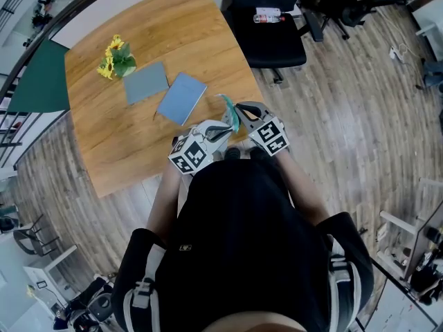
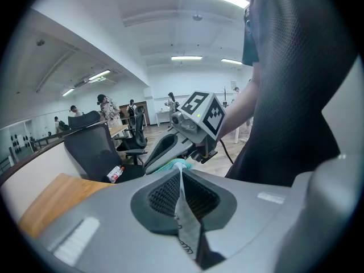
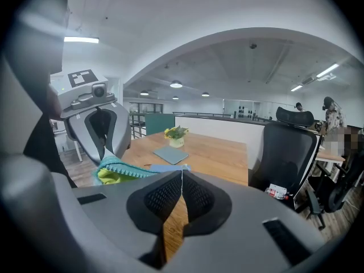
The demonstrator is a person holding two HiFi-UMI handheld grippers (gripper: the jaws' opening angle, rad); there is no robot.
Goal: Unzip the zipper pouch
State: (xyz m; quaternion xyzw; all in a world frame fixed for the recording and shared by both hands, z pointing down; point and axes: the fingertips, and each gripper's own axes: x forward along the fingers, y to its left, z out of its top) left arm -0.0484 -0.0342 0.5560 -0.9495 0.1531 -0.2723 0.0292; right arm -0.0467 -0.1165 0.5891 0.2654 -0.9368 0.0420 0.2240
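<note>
Head view: pouch [image 1: 229, 113] held up at table [image 1: 118, 144] corner

Left hand-held gripper [image 2: 181, 174] clamped on pouch's grey tab [image 2: 185, 215]. Right hand-held gripper [image 3: 182, 174] shows jaws together at pouch's teal end; can't tell if pinching anything. Pouch off table, between both.

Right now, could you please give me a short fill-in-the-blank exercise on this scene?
The yellow flowers stand on the wooden ____.
____ flat blue-grey pads lie beside them.
A bottle lies on the black office ____.
Between the left gripper and the right gripper is a teal ____.
Missing: table, two, chair, pouch.
</note>
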